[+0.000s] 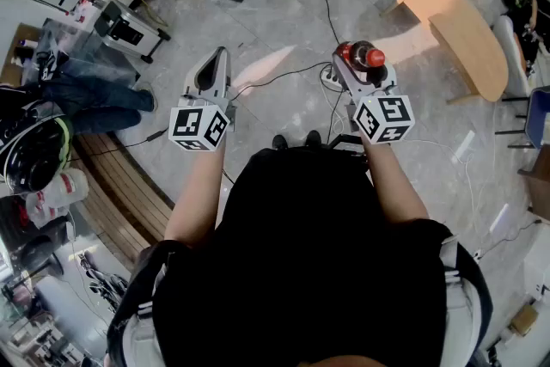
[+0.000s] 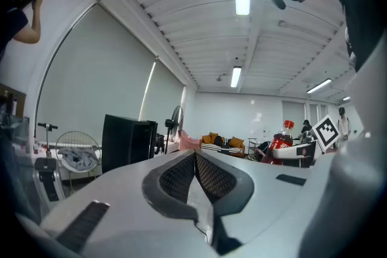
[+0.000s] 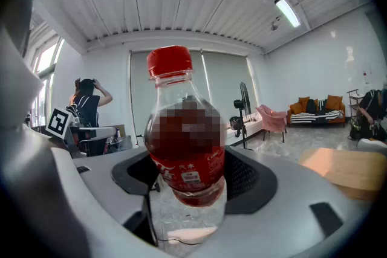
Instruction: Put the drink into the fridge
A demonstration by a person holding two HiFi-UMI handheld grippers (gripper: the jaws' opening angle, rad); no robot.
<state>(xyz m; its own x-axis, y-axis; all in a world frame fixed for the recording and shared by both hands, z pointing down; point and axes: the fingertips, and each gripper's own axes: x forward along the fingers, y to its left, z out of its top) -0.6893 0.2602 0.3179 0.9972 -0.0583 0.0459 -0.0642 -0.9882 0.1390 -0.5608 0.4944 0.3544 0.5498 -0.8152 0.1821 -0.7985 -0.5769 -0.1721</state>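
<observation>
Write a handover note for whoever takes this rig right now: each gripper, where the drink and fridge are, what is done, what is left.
Left gripper: jaws together, empty.
Right gripper: shut on the cola bottle, which is upright with its red cap on.
Black cabinet, probably the fridge: ahead and to the left across the floor, not yet reached.
Done: bottle is in the grip.
Left: carry it over, open the door if needed, set the bottle inside.
</observation>
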